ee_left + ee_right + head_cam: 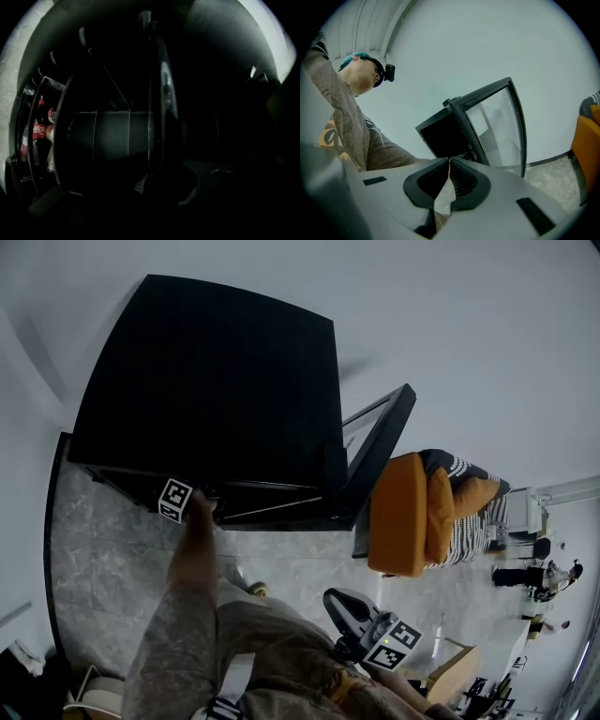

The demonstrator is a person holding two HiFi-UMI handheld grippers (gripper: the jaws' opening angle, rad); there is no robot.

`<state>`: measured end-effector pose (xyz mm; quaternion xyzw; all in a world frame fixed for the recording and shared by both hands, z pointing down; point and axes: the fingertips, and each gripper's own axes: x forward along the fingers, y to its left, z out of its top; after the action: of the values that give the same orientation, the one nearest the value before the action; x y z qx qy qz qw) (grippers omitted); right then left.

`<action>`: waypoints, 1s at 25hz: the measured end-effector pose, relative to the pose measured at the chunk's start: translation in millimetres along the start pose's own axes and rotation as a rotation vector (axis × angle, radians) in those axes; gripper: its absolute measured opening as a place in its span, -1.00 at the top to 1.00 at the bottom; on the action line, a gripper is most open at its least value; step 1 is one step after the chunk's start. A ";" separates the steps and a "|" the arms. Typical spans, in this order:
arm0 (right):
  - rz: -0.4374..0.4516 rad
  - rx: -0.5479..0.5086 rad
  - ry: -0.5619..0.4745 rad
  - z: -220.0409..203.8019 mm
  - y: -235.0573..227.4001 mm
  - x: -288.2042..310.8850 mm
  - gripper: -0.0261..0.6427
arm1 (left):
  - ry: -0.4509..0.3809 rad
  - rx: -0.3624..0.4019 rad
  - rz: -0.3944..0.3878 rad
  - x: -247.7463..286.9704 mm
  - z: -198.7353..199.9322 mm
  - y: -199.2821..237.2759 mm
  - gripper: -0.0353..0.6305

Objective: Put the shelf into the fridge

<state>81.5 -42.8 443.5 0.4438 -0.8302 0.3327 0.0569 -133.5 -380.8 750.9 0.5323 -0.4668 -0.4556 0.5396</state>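
Plainly, the left gripper [149,180] has its jaws clenched almost flat on a thin dark pane that I take for the shelf [161,89]. In the left gripper view the pane shows edge-on, a fine line rising from the jaw tips with a pale glint along it. Its long axis seems to run straight ahead of the jaws into the black cavity of the fridge [206,381], so the shelf lies inside the cabinet, not out in the room. It is too dark in there to tell whether its side edges sit on any rails.

Off to the left of those jaws, red-labelled bottles [38,133] stand in a rack.

The left hand [197,521] is at the fridge mouth and clearly the nearer one. The right gripper [449,161] hangs well back, jaws pressed tip to tip on nothing, facing the open glass door [497,126].

The pane looks glassy and slick and is held by one edge only. I'd judge the coming push must follow that axis squarely, or the pane may jam.
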 end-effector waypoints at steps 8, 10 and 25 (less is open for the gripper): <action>-0.019 0.006 0.013 -6.2 -0.8 -1.4 0.85 | -0.015 0.000 -0.002 17.1 2.7 1.1 0.82; -0.022 0.008 0.010 -6.2 -1.1 -1.5 0.85 | -0.018 -0.007 0.002 17.2 3.3 2.1 0.82; 0.063 0.003 0.028 -4.8 6.6 15.8 0.85 | 0.041 -0.061 0.001 -43.1 -3.1 6.6 0.31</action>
<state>66.0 -48.4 450.1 0.4126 -0.8424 0.3417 0.0573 -136.9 -337.6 756.6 0.5246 -0.4420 -0.4585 0.5650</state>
